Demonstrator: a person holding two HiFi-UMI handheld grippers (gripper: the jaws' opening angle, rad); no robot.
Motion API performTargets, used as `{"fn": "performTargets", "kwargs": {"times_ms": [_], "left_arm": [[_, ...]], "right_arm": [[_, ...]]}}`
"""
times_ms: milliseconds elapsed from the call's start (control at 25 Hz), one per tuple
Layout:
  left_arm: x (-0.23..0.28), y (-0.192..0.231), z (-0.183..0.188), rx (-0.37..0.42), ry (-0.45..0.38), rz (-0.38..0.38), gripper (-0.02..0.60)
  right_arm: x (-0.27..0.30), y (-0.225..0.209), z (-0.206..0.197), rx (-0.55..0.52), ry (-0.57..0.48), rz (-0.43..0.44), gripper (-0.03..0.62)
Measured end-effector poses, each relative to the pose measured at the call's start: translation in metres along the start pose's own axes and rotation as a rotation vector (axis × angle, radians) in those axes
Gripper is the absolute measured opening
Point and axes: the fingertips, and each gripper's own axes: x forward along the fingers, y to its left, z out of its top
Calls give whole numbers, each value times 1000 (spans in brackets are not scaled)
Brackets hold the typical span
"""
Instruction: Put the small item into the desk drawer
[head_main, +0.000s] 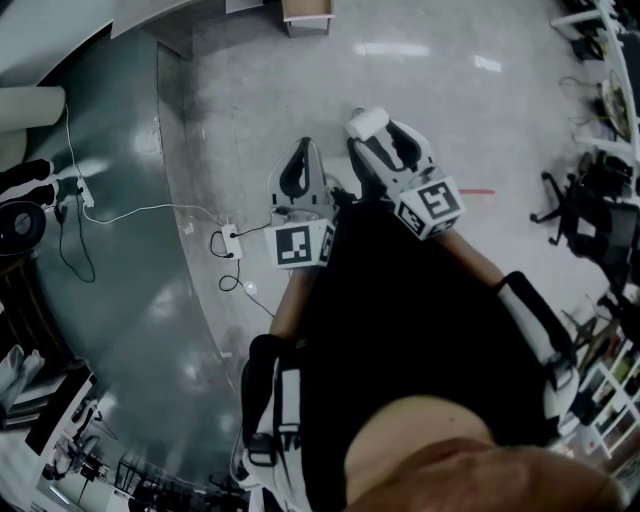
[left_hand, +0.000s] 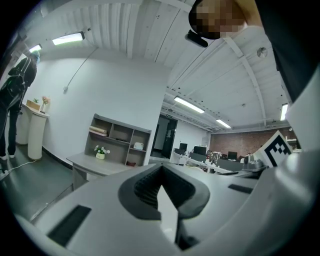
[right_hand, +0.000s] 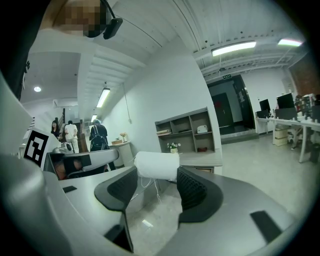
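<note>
Right now right gripper (right_hand: 158, 181) jaws sit part-way apart, clamped on small white roll (right_hand: 156, 165) at the tips, held above floor (head_main: 250, 90). Left gripper (left_hand: 160, 172) jaws pressed together, empty. Marker cube (head_main: 430, 207) shows black-white squares.

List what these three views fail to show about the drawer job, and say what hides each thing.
- Drawer: in the right gripper view the desk is far off, its front mostly behind the white roll held in the right gripper.
- Roll's material: too blurred to tell.
- Head view: no desk; the person's dark torso fills the lower frame.
</note>
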Motion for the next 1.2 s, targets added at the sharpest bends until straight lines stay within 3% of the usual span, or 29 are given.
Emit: {"fn": "performTargets", "kwargs": {"times_ms": [160,640,1200], "left_arm": [[4,8,-6,43,21,-4,-2],[50,38,2,47,32,24,-2],[168,81,20,28,55,37,-2]], "right_arm": [[12,-1,-2,2,-5,14,245],[64,-29,13,13,-2,29,245],[162,-98,48,30,39,52,245]]}}
